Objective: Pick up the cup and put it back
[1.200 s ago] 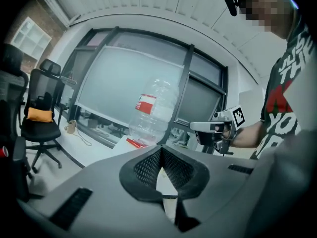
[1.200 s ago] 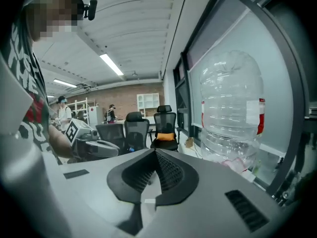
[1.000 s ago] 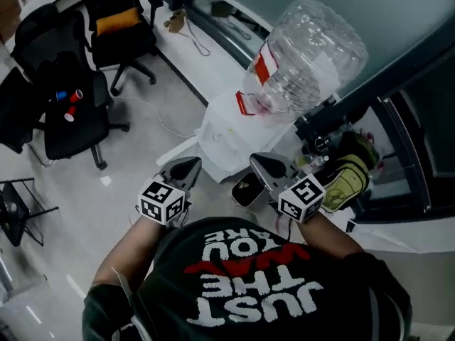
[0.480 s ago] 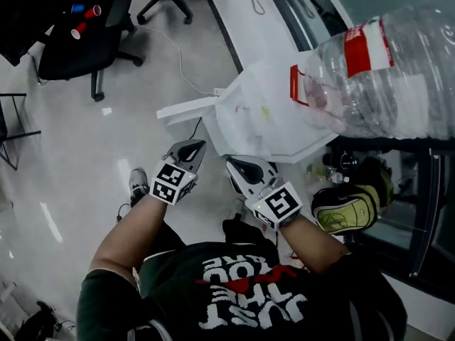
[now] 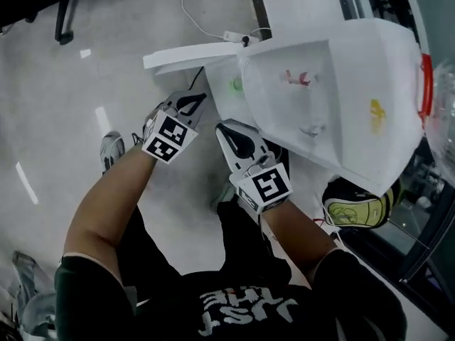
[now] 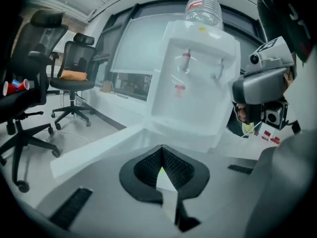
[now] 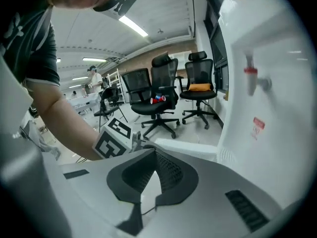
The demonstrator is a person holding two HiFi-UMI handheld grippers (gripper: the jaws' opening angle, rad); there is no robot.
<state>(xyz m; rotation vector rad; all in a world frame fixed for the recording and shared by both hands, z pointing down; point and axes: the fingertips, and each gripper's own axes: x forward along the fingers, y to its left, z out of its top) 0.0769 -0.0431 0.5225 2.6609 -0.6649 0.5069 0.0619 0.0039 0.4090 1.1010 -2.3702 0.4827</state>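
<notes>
Left gripper (image 5: 193, 102) is clenched tight and empty, its tips aimed at the lower front of the water dispenser (image 5: 334, 84). Right gripper (image 5: 226, 131) is just beside it, a little further back. Its jaws are pressed together too, with nothing between them, and it noses toward the same white face.

From the head view I'm looking straight down the dispenser's top, with a white panel (image 5: 188, 52) jutting out from its lower front over the floor (image 5: 64, 126). A small green thing (image 5: 235, 85) sits low against the dispenser's front, by the inner end of that panel and just past the left gripper's tips. It may be the cup, but it's too small for me to tell.

In the left gripper view the clear bottle (image 6: 204, 9) stands upside down on the dispenser. Over at the left edge, red cups (image 6: 11, 87) lie on the seat of a black office chair (image 6: 22, 110), well apart from both grippers. A yellow-green shoe (image 5: 355, 206) rests near the dispenser's right side.
</notes>
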